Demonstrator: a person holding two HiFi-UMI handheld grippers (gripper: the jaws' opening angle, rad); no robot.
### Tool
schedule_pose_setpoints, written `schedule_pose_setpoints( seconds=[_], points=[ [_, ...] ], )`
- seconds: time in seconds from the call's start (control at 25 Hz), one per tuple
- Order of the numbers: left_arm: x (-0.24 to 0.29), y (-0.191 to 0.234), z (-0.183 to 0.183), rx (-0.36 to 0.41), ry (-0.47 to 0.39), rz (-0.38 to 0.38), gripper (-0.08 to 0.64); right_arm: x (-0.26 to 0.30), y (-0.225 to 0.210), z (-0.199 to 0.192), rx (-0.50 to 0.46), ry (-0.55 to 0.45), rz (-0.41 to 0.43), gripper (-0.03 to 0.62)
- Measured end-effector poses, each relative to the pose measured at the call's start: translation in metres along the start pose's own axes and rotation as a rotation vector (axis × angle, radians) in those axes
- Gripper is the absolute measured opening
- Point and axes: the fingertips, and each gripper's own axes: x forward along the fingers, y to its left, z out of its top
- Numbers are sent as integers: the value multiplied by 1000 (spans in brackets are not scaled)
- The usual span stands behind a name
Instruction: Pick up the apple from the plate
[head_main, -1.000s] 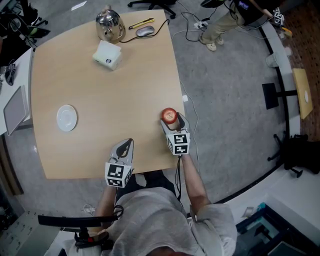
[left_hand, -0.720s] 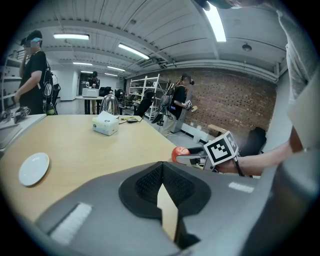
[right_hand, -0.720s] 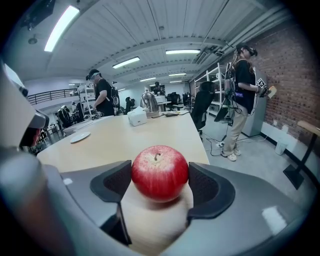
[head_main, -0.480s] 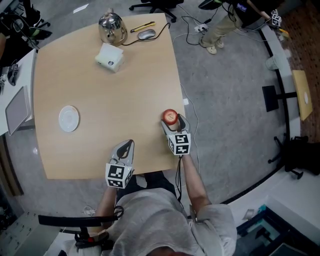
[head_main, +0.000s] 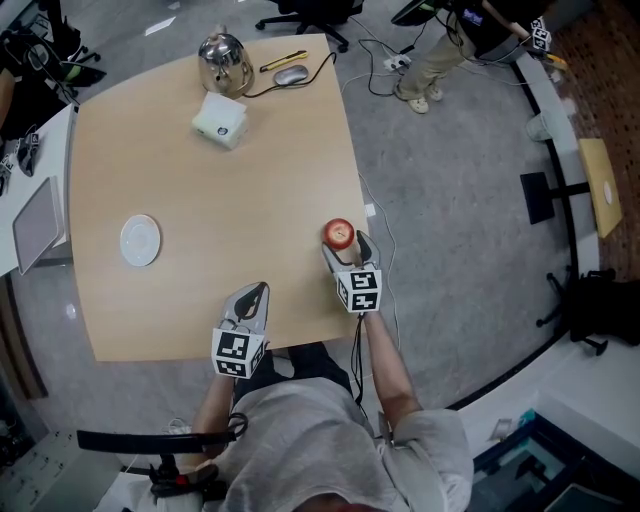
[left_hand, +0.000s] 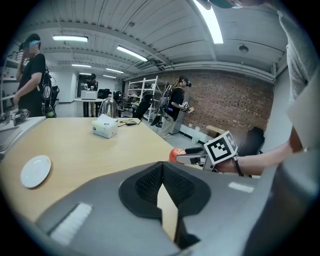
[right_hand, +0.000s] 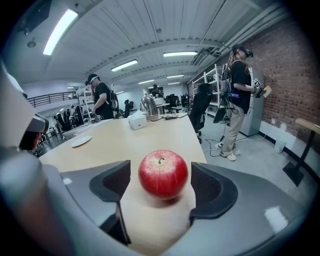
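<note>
Apple (right_hand: 163, 174) sits on the table (head_main: 220, 200) by its near right edge, between the right gripper's (head_main: 343, 243) spread jaws, with a gap on each side. Left of it, the left gripper (head_main: 256, 292) is clenched on nothing. The plate (head_main: 140, 241) lies farther left, well apart. A box (head_main: 220, 118), kettle (head_main: 224, 59) and mouse (head_main: 291, 74) stand at the far end.

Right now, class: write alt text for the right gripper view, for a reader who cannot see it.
A red apple sits on the wooden table between the open jaws of the right tool, a slight gap either side. A white box and metal kettle stand far behind.
</note>
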Motion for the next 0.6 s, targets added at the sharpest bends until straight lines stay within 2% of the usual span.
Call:
schedule_pose_setpoints(
  seconds=[0.24,0.6],
  points=[
    [-7,1,3,-5,-15,-1,19,-10,-1,4,-16,-15,-25,371],
    [-26,3,10,-13,-44,9,19,-33,6,20,-35,-51,-55,310]
  ],
)
